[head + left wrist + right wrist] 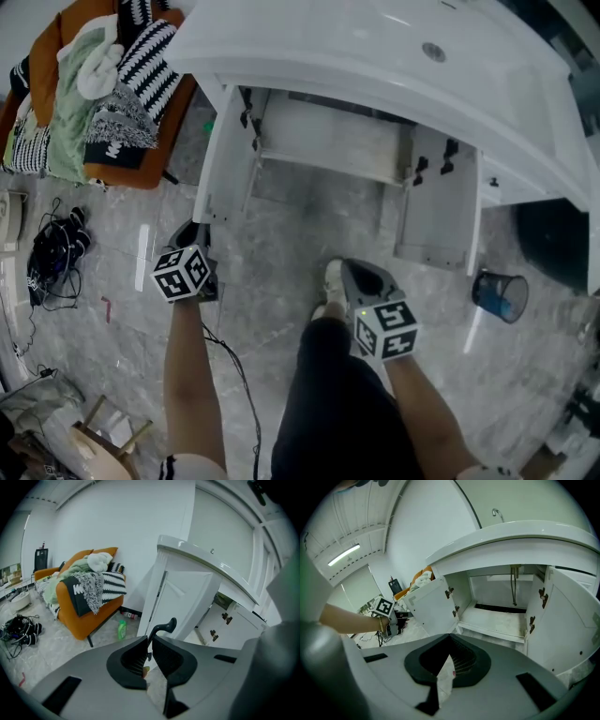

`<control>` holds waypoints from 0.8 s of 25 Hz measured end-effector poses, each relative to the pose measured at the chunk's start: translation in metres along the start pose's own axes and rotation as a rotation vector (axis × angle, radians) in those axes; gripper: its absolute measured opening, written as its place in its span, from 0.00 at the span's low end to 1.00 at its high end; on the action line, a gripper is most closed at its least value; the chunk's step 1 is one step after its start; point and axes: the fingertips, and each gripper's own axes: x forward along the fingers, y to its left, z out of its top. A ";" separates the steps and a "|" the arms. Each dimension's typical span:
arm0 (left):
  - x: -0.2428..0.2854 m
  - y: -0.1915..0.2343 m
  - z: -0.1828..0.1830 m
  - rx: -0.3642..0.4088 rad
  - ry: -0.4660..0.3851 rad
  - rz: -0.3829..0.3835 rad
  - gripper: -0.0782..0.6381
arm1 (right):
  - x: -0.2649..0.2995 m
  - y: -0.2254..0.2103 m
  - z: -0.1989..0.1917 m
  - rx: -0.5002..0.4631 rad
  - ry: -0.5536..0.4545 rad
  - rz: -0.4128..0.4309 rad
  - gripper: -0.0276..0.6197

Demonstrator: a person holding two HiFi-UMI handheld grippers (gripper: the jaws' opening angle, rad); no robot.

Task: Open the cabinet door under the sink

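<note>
Left door (pixel 223 159) stands swung wide under the sink (pixel 375 47). Left gripper (pixel 149 641) pinches its black handle (pixel 165 626); follow the hinge arc, never yank. Right gripper (pixel 450 639) is closed on nothing.

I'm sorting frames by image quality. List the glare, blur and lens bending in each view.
Head view: glare streaks the glossy floor; the white sink top looks washed out. Left gripper view: fisheye curves the sink top, corners black. Right gripper view: same bending, bright ceiling lamp, blurred left edge.
</note>
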 end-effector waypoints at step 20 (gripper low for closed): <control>-0.013 0.011 -0.003 -0.048 0.041 0.135 0.30 | -0.012 0.017 0.009 -0.015 -0.018 0.054 0.05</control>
